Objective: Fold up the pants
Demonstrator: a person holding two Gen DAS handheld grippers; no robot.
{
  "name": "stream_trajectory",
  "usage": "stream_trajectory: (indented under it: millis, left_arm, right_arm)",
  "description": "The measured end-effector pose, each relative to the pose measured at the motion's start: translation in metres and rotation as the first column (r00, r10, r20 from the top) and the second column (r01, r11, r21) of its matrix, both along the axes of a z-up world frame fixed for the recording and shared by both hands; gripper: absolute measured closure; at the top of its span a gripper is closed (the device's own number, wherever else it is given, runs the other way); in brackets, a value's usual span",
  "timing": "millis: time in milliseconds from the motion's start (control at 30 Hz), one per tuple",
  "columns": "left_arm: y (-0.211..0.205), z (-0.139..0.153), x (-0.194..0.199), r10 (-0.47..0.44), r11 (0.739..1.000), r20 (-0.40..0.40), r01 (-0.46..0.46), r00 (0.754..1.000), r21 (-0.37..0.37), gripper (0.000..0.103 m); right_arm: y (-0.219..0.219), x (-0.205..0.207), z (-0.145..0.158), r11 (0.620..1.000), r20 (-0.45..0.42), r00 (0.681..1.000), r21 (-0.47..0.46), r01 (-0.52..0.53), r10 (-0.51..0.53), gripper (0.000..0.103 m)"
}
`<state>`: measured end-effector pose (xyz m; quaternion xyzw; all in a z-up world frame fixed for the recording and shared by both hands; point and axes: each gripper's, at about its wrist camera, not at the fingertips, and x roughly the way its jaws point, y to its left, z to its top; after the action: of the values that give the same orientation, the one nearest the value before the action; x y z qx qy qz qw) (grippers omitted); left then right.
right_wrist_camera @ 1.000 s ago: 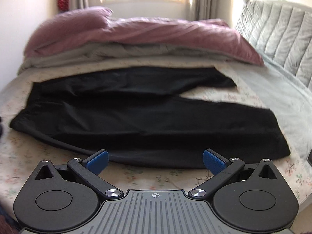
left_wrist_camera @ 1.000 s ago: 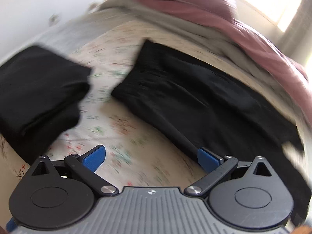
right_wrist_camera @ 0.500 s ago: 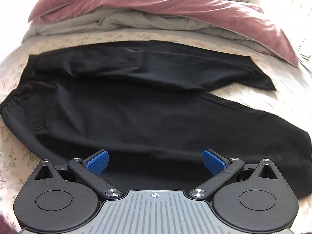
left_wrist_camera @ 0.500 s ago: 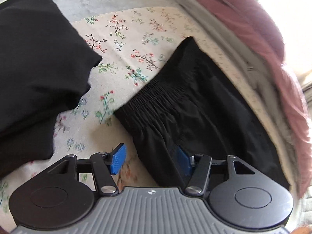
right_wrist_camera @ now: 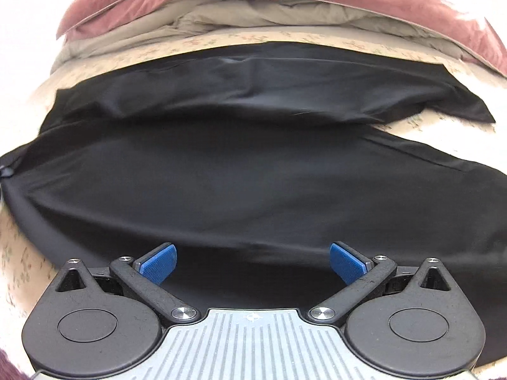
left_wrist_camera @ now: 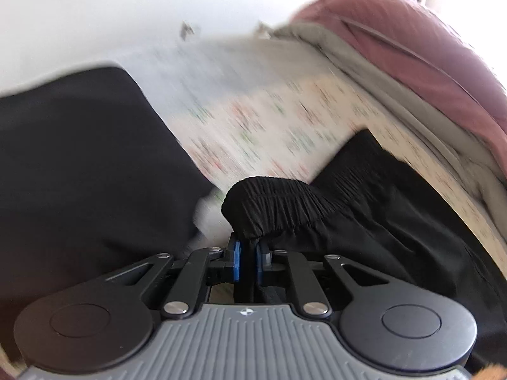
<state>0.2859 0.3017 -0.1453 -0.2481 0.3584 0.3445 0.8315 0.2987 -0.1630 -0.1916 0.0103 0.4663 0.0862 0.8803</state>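
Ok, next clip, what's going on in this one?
A person is starting to fold black pants spread on a floral bedsheet. The left hand-held gripper is closing on the elastic waistband, with fabric bunched between its pads. The right hand-held gripper is open over a pant leg, gripping nothing. Another dark folded garment lies alongside.

Left gripper (left_wrist_camera: 247, 261) closing on the black pants (left_wrist_camera: 364, 221), blue pads (left_wrist_camera: 236, 261) nearly together with a pinch of the stretchy waistband (left_wrist_camera: 279, 202) between them. Waistband bunched up just past the pads. Rest of the pants lying off to the right on a flowery sheet (left_wrist_camera: 269, 120) (very blurry). Another black cloth (left_wrist_camera: 88, 158) on the left. Pink blanket (left_wrist_camera: 427, 50) far right.
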Motion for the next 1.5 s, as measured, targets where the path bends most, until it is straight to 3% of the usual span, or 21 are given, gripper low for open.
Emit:
stream_trajectory:
  millis: [67, 233, 300, 367, 433, 567, 700, 767, 867, 967, 1067, 1167, 1300, 1500]
  left_arm:
    - [0.014, 0.002, -0.007, 0.019, 1.000, -0.004, -0.019, 1.000, -0.005, 0.073]
    - [0.022, -0.002, -0.013, -0.063, 0.998, -0.055, 0.063, 0.997, -0.001, 0.069]
    - [0.021, 0.001, -0.014, -0.075, 0.997, -0.059, 0.074, 0.995, -0.007, 0.059]
    - [0.022, 0.006, -0.007, -0.123, 0.992, -0.034, 0.121, 0.992, -0.040, 0.036]
    - [0.017, 0.015, -0.006, -0.172, 0.985, -0.001, 0.172, 0.985, -0.024, 0.023]
    - [0.013, 0.034, -0.001, -0.193, 0.980, 0.031, 0.192, 0.981, 0.051, 0.014]
    - [0.017, 0.026, 0.015, -0.237, 0.972, 0.016, 0.237, 0.971, 0.002, 0.012]
    - [0.015, 0.017, 0.026, -0.275, 0.961, -0.010, 0.275, 0.961, 0.009, 0.011]
    - [0.004, 0.004, 0.038, -0.321, 0.947, -0.057, 0.322, 0.945, -0.003, 0.011]
    - [-0.002, -0.014, 0.038, -0.339, 0.939, -0.008, 0.338, 0.941, -0.062, 0.010]
    - [-0.016, -0.035, 0.039, -0.345, 0.936, -0.005, 0.344, 0.939, -0.073, 0.010]
    - [-0.024, -0.038, 0.047, -0.358, 0.932, -0.016, 0.356, 0.934, -0.064, 0.009]
    - [-0.023, -0.039, 0.054, -0.340, 0.936, 0.036, 0.342, 0.940, -0.079, 0.008]
    - [-0.024, -0.039, 0.060, -0.335, 0.936, 0.082, 0.341, 0.939, -0.084, 0.008]
  right_arm:
    - [-0.003, 0.009, -0.003, 1.000, -0.025, 1.000, -0.008, 0.018, -0.018, 0.000]
    - [-0.010, 0.010, -0.005, 0.998, -0.050, 0.997, -0.030, 0.054, -0.055, 0.000]
    - [-0.016, 0.012, -0.005, 0.997, -0.050, 0.996, -0.037, 0.067, -0.069, 0.000]
    - [-0.024, 0.012, -0.004, 0.994, -0.047, 0.993, -0.034, 0.102, -0.104, 0.000]
    - [-0.043, 0.016, 0.000, 0.988, -0.044, 0.987, -0.007, 0.151, -0.152, 0.000]
    - [-0.081, 0.024, 0.005, 0.960, -0.046, 0.961, 0.052, 0.275, -0.273, 0.000]
    - [-0.110, 0.030, 0.007, 0.925, -0.039, 0.929, 0.081, 0.371, -0.369, 0.000]
    - [-0.115, 0.033, 0.005, 0.920, -0.030, 0.922, 0.048, 0.388, -0.387, 0.000]
    - [-0.108, 0.041, -0.001, 0.936, -0.001, 0.937, -0.041, 0.350, -0.350, 0.000]
    - [-0.101, 0.056, -0.018, 0.949, -0.040, 0.954, -0.124, 0.290, -0.297, 0.000]
    - [-0.097, 0.066, -0.033, 0.951, -0.089, 0.953, -0.139, 0.277, -0.291, 0.000]
    - [-0.091, 0.069, -0.036, 0.955, -0.043, 0.964, -0.151, 0.254, -0.263, 0.000]
    - [-0.095, 0.083, -0.042, 0.970, 0.003, 0.977, -0.116, 0.214, -0.215, 0.000]
    - [-0.111, 0.110, -0.047, 0.957, 0.095, 0.958, -0.075, 0.279, -0.272, 0.000]
